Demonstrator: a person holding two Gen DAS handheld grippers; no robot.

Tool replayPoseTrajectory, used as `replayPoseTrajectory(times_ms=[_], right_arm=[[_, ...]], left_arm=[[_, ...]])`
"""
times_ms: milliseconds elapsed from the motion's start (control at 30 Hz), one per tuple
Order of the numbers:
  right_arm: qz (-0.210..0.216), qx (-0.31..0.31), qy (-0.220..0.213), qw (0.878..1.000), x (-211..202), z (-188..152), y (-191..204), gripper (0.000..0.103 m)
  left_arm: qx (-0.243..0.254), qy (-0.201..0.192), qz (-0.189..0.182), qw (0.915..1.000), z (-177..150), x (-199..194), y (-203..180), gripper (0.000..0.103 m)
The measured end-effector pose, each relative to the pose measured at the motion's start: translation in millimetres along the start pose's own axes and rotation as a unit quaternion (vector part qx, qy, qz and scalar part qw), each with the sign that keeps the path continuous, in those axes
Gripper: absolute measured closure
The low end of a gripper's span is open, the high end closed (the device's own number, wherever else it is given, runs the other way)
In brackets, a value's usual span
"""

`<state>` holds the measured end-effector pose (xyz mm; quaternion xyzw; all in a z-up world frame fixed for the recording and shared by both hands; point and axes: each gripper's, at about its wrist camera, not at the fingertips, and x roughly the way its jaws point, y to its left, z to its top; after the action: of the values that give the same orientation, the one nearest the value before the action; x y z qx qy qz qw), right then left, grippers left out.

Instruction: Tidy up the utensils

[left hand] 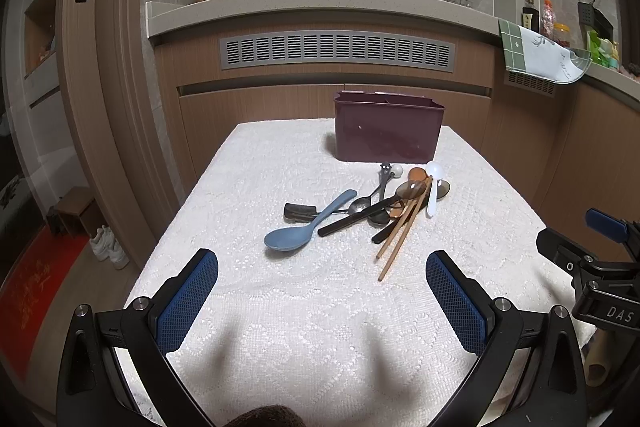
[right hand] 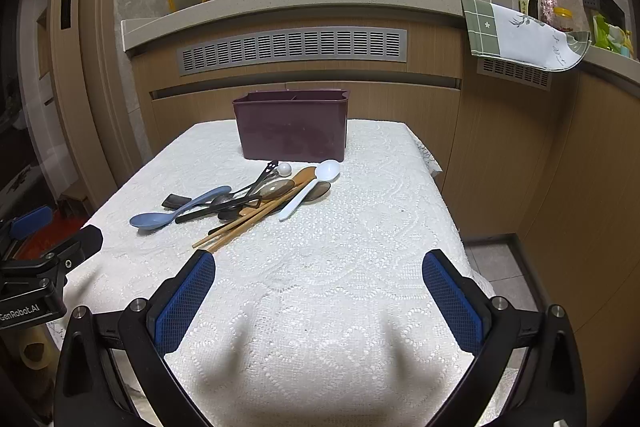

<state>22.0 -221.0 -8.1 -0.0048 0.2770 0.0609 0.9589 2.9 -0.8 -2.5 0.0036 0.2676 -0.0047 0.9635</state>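
Two tools, both released, nothing gripped: left tool (left hand: 322, 291), right tool (right hand: 319, 289). Utensil pile (left hand: 360, 207) lies on worktop ahead, w/ chopsticks (right hand: 236, 229) pointing at right tool's left finger, so right is nearer. Holder (right hand: 292, 127) sits beyond the pile.

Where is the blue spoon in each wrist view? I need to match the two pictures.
Left wrist view: the blue spoon lies just left of centre, at the left end of the utensil pile, bowl toward the camera.
Right wrist view: the blue spoon lies left of centre, again at the pile's left end.
Shared landmark: the purple bin stands behind the pile.
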Motion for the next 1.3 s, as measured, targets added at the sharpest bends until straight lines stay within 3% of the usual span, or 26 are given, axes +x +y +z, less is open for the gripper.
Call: replayPoseTrajectory(times_ms=[1300], right_arm=[[0.0,0.0,0.0,1.0,-0.1,-1.7,0.3,0.0]], left_arm=[[-0.004,0.007,0.0,1.0,-7.4,1.7,-2.0,0.0]])
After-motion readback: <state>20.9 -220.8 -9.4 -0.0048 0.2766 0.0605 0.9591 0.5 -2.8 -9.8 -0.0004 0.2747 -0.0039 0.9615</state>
